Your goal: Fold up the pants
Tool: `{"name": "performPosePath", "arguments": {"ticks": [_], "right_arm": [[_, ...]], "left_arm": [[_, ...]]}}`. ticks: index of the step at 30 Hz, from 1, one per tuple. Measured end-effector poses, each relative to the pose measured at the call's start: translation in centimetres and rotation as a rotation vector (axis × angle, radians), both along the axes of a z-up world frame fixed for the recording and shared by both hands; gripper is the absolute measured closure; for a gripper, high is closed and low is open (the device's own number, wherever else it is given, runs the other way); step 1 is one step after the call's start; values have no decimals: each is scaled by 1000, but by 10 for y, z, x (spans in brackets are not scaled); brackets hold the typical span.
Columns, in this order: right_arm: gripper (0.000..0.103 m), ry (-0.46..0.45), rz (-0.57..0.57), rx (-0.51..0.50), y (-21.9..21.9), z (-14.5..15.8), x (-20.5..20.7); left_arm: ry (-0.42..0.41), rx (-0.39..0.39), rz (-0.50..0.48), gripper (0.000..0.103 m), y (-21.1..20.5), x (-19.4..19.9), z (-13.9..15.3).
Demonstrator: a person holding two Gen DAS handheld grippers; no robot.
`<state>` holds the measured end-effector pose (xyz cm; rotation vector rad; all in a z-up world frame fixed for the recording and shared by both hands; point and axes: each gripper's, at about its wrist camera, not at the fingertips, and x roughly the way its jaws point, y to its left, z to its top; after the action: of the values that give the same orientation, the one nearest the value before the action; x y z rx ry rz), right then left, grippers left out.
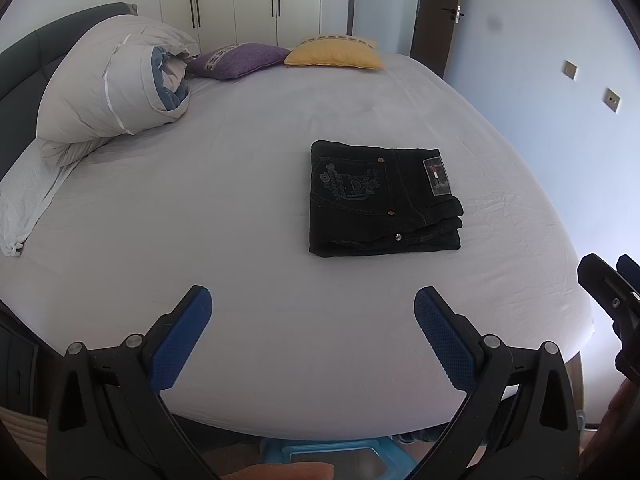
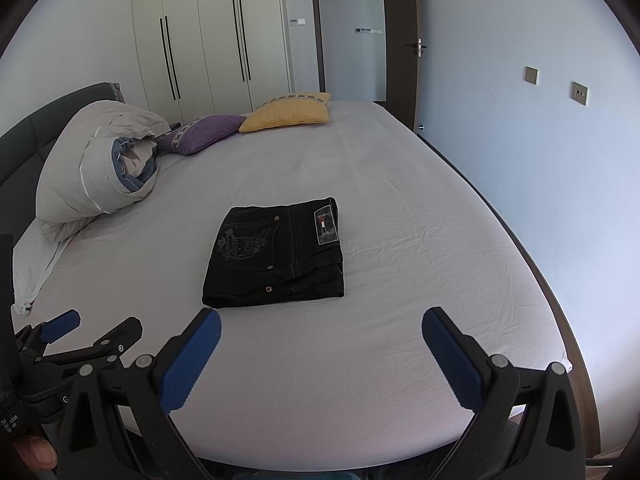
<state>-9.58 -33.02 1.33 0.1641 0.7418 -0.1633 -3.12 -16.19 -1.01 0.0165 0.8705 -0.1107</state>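
Black jeans (image 1: 380, 198) lie folded into a compact rectangle on the bed, back pocket embroidery and a waistband label facing up; they show in the right wrist view too, as the jeans (image 2: 276, 254). My left gripper (image 1: 312, 304) hovers open over the bed's near edge, well short of the pants, holding nothing. My right gripper (image 2: 320, 326) is open too, just in front of the folded pants and apart from them. The right gripper's fingers (image 1: 608, 284) show at the left wrist view's right edge. The left gripper (image 2: 88, 328) appears at the lower left of the right wrist view.
The bed sheet (image 1: 240, 208) is pale and mostly flat. A rolled duvet (image 1: 112, 88) lies at the left, a purple cushion (image 1: 240, 60) and a yellow cushion (image 1: 336, 54) at the far end. A wall (image 2: 540, 160) runs along the bed's right side. A blue stool (image 1: 328, 454) stands below the near edge.
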Motion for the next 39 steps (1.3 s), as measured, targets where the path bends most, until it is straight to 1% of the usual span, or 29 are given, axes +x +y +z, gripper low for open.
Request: {"name": "performPosePath", "arguments": {"ticks": [39], "right_arm": [[0,6,3,6,6,-3,-3]], "left_arm": [[24,-4,-21,0,1,0,-2]]}}
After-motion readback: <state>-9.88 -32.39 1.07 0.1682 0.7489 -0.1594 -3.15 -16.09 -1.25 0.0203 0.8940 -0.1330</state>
